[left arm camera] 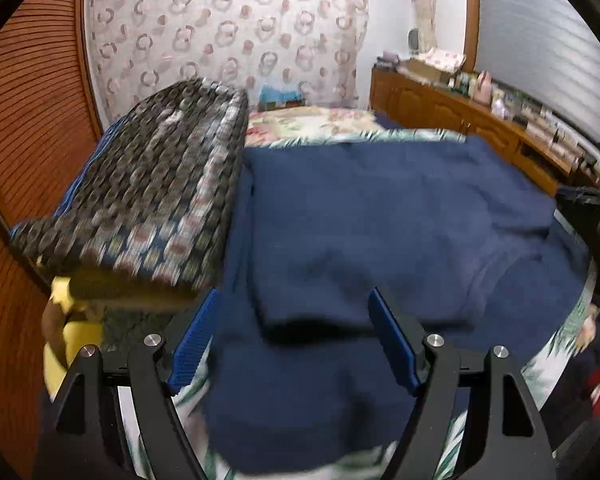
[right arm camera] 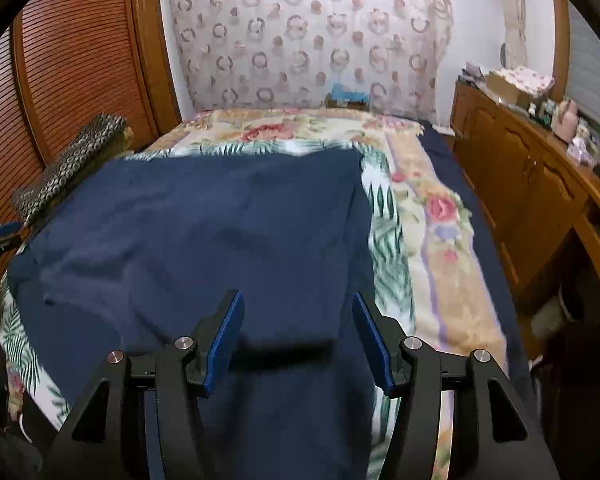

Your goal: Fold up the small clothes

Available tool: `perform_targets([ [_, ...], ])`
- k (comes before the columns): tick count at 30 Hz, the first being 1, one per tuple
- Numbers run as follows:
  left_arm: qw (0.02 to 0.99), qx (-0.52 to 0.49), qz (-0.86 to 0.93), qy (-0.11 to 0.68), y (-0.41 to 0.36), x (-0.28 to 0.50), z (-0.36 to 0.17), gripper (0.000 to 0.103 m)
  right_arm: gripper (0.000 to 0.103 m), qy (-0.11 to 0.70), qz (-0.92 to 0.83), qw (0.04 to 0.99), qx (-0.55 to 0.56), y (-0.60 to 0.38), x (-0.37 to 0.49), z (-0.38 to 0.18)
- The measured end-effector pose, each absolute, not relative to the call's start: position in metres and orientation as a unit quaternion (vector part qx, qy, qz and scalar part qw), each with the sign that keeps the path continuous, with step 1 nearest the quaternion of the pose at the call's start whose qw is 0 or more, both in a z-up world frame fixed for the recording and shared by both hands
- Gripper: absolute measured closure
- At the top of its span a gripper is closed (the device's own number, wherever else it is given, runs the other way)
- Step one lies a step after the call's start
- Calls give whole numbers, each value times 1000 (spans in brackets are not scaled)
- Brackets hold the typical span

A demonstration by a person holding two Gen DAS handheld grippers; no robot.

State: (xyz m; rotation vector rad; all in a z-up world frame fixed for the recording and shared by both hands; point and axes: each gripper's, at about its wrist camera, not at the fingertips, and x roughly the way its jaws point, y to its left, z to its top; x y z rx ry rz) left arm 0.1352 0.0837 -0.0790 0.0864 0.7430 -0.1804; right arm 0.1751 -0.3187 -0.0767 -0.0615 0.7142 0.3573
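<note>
Both grippers hover low over the bed, jaws spread wide and holding nothing. The left gripper (left arm camera: 294, 336) hangs above the near edge of the navy garment (left arm camera: 380, 220), which lies spread flat across the floral bedspread (right arm camera: 432, 216) — one side already looks folded over. The right gripper (right arm camera: 298, 336) sits over the cloth's near right part. A patterned cushion (left arm camera: 148, 184) rests just beside the garment's left edge, a wooden cabinet (right arm camera: 520, 184) along the right.

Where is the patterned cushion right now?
The patterned cushion sits at the bed's left edge, beside the navy garment and against the wooden slatted doors; it fills the left wrist view's left half.
</note>
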Motion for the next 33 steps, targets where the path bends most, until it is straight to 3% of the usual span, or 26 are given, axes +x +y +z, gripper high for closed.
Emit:
perform_targets([
  [8,918,11,-63,393,111,118,-94,28,45,361,164,918,-14,-318,167,-76],
  [13,908,14,-61,414,113,118,-104,53,44,371,162,914,-7,-314,161,-80],
  [21,903,7,-44,428,118,115,-113,57,42,346,138,926,-61,-301,152,-84],
  [23,904,2,-49,425,120,111,-113,69,41,348,140,926,-52,-303,153,-83],
  [25,902,-1,-55,428,120,108,-112,94,41,347,141,926,-53,-304,153,-84],
  [33,915,12,-52,400,112,86,-88,98,41,344,141,927,-54,-304,152,-88],
])
